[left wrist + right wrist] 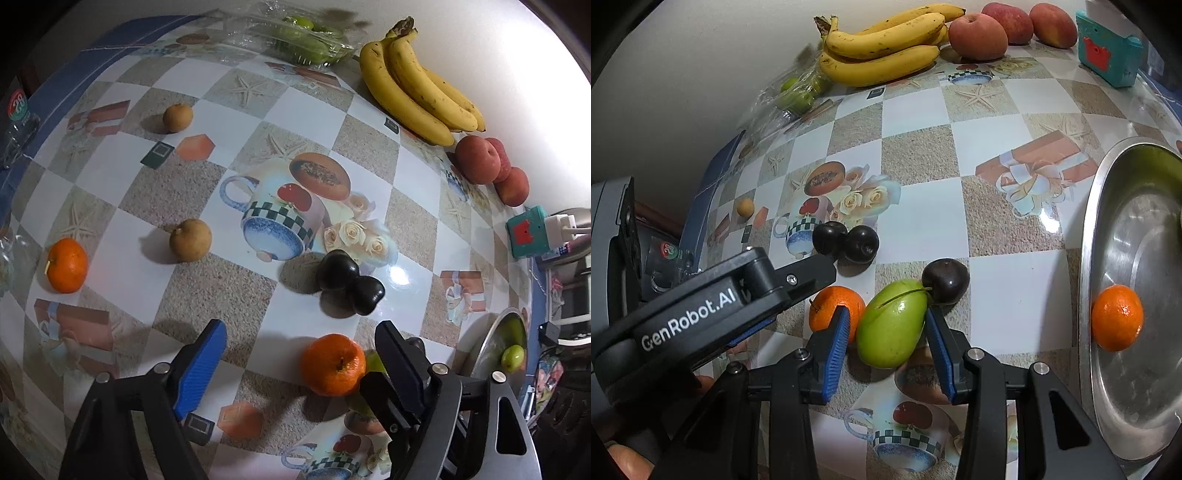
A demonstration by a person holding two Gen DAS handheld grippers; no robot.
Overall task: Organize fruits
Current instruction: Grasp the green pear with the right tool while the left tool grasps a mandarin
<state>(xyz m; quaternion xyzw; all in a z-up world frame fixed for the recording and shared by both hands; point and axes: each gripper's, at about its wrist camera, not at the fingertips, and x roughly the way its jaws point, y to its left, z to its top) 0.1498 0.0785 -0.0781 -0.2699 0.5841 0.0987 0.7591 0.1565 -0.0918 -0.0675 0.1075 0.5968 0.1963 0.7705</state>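
Note:
My right gripper (886,334) is open with its blue pads on either side of a green mango (892,325) lying on the table. An orange (833,312) lies just left of it and a dark plum (945,280) just behind. My left gripper (304,356) is open over the table, the same orange (334,363) between its fingers near the right one. Two dark plums (347,280) lie ahead of it. A steel plate (1126,369) at the right holds an orange (1117,317). In the left wrist view the plate (484,350) shows a small green fruit (512,357).
Bananas (417,85) and red apples (491,170) lie along the wall, beside a clear bag of green fruit (306,37). Two brown round fruits (190,240) and another orange (66,265) lie to the left. A teal power strip (528,230) sits at the right edge.

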